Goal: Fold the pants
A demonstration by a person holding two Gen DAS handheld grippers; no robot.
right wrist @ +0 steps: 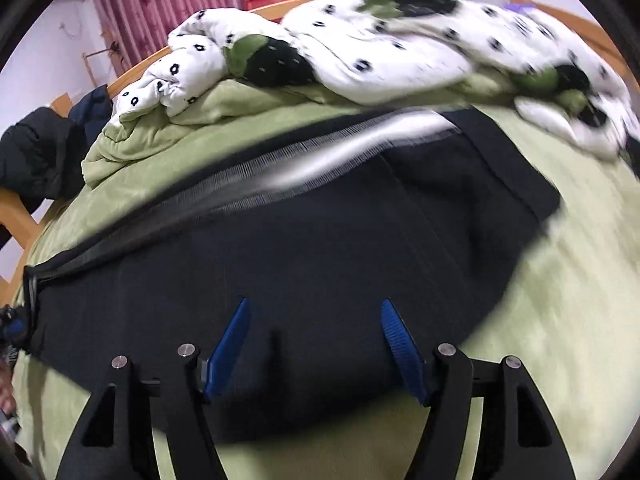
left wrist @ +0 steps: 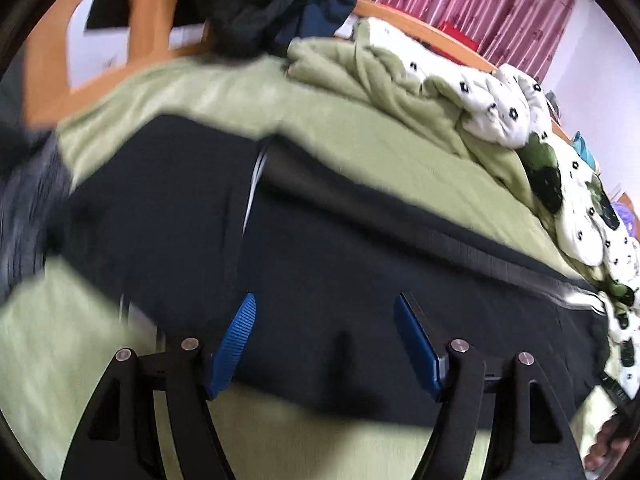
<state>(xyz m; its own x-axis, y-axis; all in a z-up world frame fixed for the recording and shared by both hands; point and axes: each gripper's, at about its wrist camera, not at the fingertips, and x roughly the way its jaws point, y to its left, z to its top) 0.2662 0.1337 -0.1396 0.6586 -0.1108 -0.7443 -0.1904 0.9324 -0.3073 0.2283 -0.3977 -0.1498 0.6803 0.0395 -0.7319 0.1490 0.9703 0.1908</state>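
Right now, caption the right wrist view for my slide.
Open right gripper over dark pants spread on the green bedsheet, floral quilt bunched behind.

soft even daylight, heavy motion blur, fisheye warp + dark vignette

- No text, label, brand, number or sign can be read in either view.
- The white quilt (right wrist: 360,60) carries only a printed pattern of small black flowers, no letters.
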